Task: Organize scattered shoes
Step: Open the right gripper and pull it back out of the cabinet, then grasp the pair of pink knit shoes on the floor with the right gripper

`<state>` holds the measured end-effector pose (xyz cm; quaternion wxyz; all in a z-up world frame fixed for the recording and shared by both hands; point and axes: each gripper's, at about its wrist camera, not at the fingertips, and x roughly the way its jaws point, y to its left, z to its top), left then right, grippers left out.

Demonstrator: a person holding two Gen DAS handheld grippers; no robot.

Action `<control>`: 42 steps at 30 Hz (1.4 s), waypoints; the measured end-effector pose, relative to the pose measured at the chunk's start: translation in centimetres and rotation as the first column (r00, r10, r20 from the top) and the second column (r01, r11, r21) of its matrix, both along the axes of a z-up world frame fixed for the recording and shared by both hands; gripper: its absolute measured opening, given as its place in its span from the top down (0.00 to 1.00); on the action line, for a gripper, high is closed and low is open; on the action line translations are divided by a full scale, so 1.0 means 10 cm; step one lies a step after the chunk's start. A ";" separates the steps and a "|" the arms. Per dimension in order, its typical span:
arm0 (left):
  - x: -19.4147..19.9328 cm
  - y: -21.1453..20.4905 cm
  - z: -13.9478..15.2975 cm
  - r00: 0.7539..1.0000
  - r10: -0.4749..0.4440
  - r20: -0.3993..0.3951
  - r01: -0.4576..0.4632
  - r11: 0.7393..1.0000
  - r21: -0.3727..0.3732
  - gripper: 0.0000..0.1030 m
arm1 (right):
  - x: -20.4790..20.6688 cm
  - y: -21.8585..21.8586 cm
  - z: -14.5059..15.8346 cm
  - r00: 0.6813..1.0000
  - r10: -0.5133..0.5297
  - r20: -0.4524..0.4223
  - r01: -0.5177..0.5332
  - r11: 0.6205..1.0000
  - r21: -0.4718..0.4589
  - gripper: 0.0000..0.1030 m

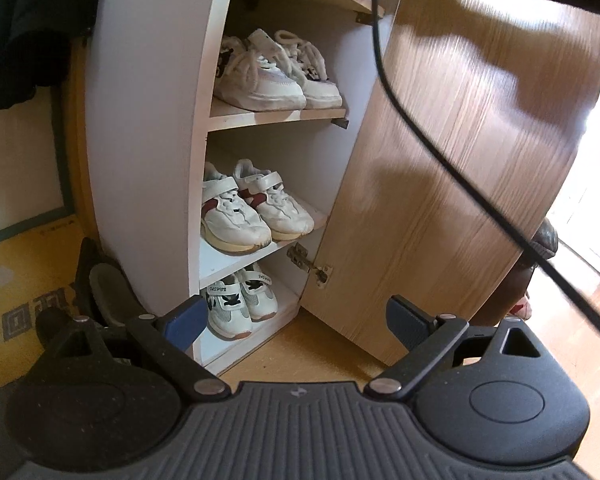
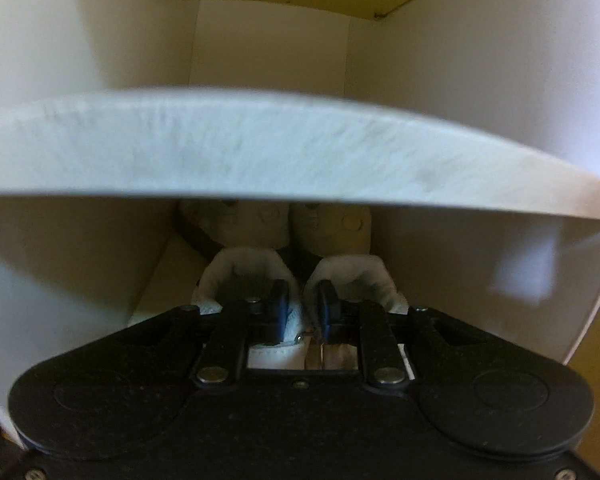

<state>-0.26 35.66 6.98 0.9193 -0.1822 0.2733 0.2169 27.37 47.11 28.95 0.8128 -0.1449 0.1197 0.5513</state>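
In the left wrist view a white shoe cabinet (image 1: 148,120) stands open with its wooden door (image 1: 460,160) swung right. Three pairs of white sneakers sit on its shelves: a top pair (image 1: 276,76), a middle pair with dark red trim (image 1: 252,208), and a bottom pair (image 1: 240,304). My left gripper (image 1: 292,320) is open and empty, low in front of the cabinet. In the right wrist view my right gripper (image 2: 303,308) is inside a cabinet compartment, its jaws closed on the inner collars of a pair of white shoes (image 2: 240,276) resting there under a shelf edge (image 2: 260,144).
A black cable (image 1: 420,128) hangs across the door. Dark clothing (image 1: 28,20) hangs at upper left. A yellow printed mat (image 1: 24,280) covers the floor at left. A dark shoe (image 1: 546,240) lies behind the door at right.
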 end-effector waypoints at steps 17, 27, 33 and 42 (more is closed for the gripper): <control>0.07 -0.07 -0.05 0.999 0.013 -0.039 -0.013 1.000 0.021 0.06 | -0.62 -1.51 -0.07 0.990 0.005 -0.142 0.021 0.983 0.181 0.26; 0.41 -0.58 -0.37 0.966 -0.177 -0.186 0.185 0.982 0.024 0.00 | -0.74 -3.77 -1.36 0.877 -0.264 -0.402 0.344 0.928 0.143 0.06; 0.63 -1.00 -0.43 0.938 -0.272 -0.216 0.289 0.956 0.050 0.00 | -0.67 -4.91 -2.31 0.720 -0.488 -0.493 0.551 0.834 -0.021 0.05; 0.92 -1.63 -0.71 0.834 -0.465 -0.296 0.499 0.865 0.047 0.01 | -0.44 -5.86 -3.55 0.436 -0.732 -0.524 0.730 0.628 -0.270 0.03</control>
